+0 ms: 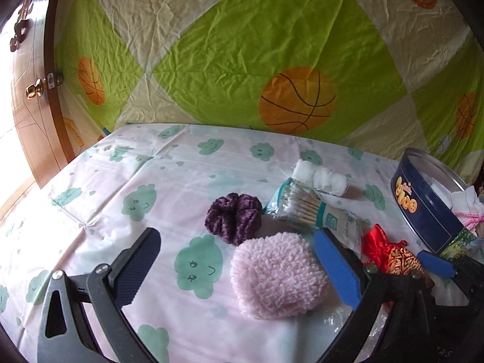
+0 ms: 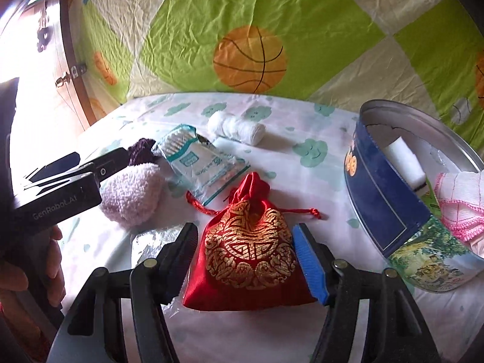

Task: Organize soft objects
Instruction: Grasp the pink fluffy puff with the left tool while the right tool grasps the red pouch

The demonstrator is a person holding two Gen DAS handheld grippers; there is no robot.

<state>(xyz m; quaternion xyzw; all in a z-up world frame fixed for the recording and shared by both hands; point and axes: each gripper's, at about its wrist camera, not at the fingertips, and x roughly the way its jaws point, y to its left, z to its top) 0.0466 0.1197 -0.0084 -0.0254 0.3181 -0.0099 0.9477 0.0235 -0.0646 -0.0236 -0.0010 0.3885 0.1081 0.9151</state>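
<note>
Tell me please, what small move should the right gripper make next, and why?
Probably close the right gripper on the red drawstring pouch. Its fingers stand open on either side of the pouch, which lies flat on the sheet, and the blue tin sits open to its right, seemingly the place for it.

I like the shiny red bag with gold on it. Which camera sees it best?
The right wrist view: the red bag lies whole between the right gripper's open fingers. The left wrist view shows only part of it at the right edge, behind that camera's own finger.
</note>
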